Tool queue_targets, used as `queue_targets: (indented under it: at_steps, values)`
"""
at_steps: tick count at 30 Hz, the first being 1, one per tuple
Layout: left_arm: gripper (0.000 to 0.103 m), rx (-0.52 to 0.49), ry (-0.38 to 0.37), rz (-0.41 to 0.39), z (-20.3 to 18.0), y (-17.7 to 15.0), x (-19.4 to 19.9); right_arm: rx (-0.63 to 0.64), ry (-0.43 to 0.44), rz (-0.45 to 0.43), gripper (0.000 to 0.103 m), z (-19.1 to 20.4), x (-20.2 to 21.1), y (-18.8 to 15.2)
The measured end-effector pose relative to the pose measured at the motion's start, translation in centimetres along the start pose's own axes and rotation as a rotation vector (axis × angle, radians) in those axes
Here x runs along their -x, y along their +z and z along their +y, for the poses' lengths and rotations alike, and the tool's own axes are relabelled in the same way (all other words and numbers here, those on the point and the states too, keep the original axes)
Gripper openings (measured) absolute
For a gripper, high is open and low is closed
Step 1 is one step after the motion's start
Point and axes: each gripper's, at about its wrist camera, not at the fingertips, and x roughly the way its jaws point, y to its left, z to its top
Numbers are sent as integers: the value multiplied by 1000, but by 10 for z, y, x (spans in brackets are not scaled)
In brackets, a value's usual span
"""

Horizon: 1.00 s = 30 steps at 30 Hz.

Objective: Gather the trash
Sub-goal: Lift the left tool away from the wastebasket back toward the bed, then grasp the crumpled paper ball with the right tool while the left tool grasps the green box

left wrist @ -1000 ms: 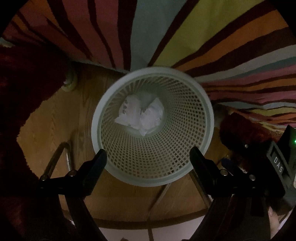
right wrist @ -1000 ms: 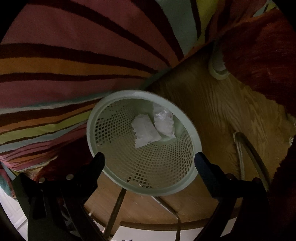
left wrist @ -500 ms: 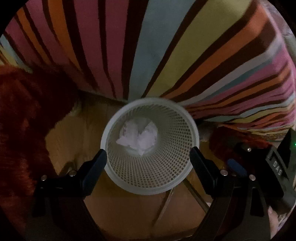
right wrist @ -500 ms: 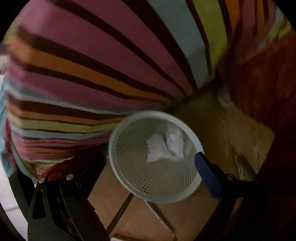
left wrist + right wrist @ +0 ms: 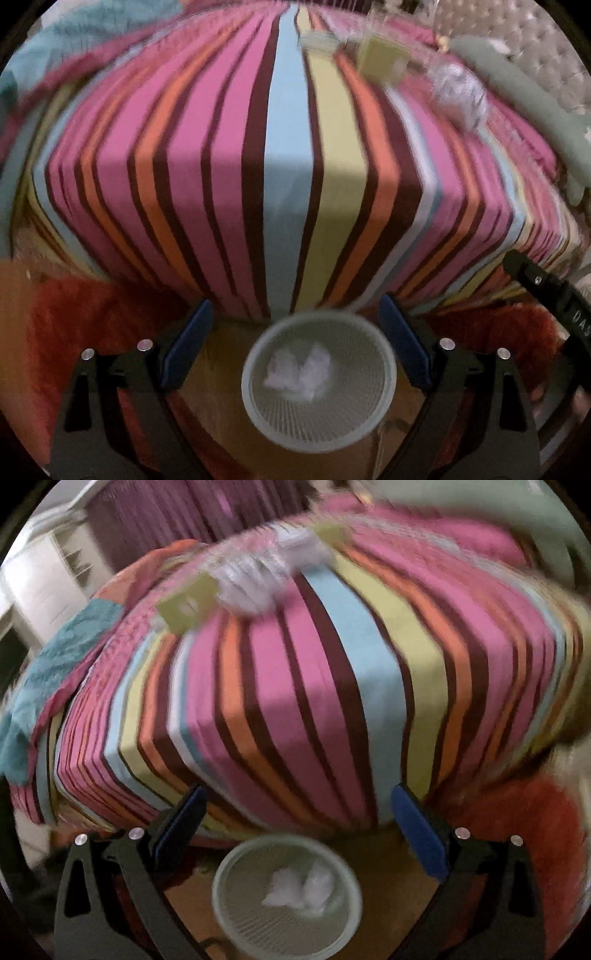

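**Both grippers empty above the basket, more trash waiting on the bed**

With two crumpled white wads [image 5: 298,370] lying in the mesh basket [image 5: 384,402] on the wooden floor, the left gripper [image 5: 295,349] hangs over it, fingers [image 5: 188,349] spread wide and holding nothing. On the striped bed [image 5: 288,166], a yellow-green box [image 5: 384,61] and a crumpled clear wrapper [image 5: 460,94] lie near the far edge, well apart from the basket. The right gripper [image 5: 295,832] is likewise wide and empty. The risks ahead look plain: the light wrapper may slip from a loose pinch, the soft cover may be caught along with it, and a drop off-centre could miss the rim or tip the light basket.
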Motion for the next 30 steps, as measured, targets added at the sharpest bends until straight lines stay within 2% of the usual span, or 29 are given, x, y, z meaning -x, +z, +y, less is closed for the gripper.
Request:
queue_targets:
  at_steps: [2,6,10,16,19,30]
  values:
    - [88,6,-20,-46,-3,12,10,56,-44,-29,95,7,6,12]
    - [88,-35,-18,-116,-12,39,23,139,-69,-171,95,14,19,34]
    - [88,-33,-68,-133,-21,69,23,194,-45,-209,95,19,13,59]
    - [88,-29,-85,-150,-37,113,19,214,28,-163,95,24,-3,85]
    - [88,-39,-100,-147,-47,136,12,237,37,-142,95,27,-10,92]
    - [88,-44,-87,-76,-74,191,-37,309,60,-69,95,30,-46,114]
